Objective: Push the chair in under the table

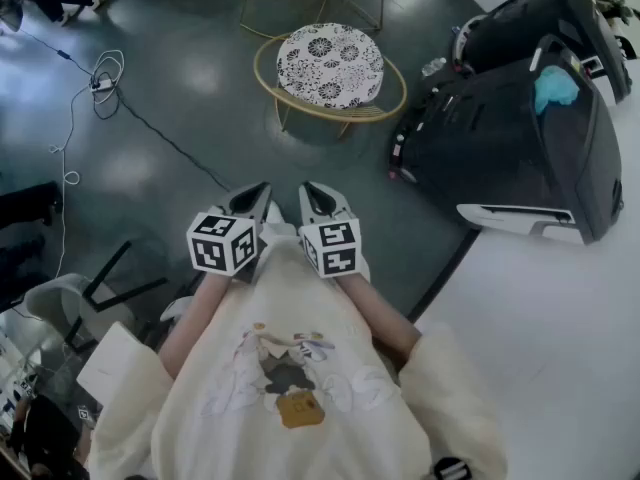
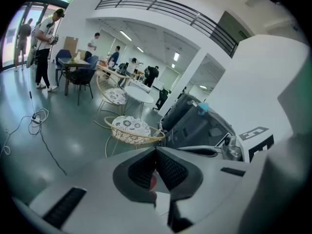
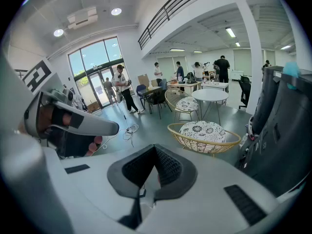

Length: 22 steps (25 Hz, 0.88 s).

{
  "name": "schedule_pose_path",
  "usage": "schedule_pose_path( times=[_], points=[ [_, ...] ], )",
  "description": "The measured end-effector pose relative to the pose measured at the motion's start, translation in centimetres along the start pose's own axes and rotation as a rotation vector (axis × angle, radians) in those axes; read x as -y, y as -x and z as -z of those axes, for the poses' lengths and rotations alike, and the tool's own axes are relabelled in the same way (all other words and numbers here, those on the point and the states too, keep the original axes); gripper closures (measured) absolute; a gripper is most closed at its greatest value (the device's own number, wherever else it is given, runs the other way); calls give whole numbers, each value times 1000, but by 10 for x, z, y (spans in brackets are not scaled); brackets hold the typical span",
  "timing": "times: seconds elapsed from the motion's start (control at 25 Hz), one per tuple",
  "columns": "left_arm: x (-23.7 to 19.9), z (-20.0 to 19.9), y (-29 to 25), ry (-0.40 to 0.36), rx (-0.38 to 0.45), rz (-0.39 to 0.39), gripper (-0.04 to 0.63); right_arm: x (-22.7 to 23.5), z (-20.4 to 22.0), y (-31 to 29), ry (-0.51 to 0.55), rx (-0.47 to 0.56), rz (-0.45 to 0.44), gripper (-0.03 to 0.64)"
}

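One round, gold-framed, floral-seated chair (image 1: 330,65)

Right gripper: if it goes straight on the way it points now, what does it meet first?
Probably the grey floor: the right gripper, jaws shut, aims down at it just left of the round wire chair. Depth is unclear, so it might clip the chair's rim instead.

Head cam high, looking steeply down at floor (image 1: 180,138), both gripper views low, close behind own jaws, facing fwd, all three share rattan chair (image 1: 330,65), upper centre in head view.
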State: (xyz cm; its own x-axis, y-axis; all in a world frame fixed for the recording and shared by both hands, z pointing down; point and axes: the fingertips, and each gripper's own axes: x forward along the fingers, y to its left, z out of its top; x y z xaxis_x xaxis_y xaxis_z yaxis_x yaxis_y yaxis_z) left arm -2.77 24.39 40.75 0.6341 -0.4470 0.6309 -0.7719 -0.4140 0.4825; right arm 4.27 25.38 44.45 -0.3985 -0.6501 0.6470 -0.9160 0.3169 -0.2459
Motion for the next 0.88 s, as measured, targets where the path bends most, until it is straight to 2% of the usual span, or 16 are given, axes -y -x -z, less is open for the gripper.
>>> schedule_pose_path(
  times=[0.44,0.6,0.88],
  points=[
    [-12,-10,2,10,19,7,586,-6,-11,-7,29,-4,6,609],
    [-17,-7,5,8,18,22,586,-7,-9,-12,-2,6,35,609],
    [-34,3,-4,83,-13,34,586,1,6,-12,11,-52,79,607]
  ],
)
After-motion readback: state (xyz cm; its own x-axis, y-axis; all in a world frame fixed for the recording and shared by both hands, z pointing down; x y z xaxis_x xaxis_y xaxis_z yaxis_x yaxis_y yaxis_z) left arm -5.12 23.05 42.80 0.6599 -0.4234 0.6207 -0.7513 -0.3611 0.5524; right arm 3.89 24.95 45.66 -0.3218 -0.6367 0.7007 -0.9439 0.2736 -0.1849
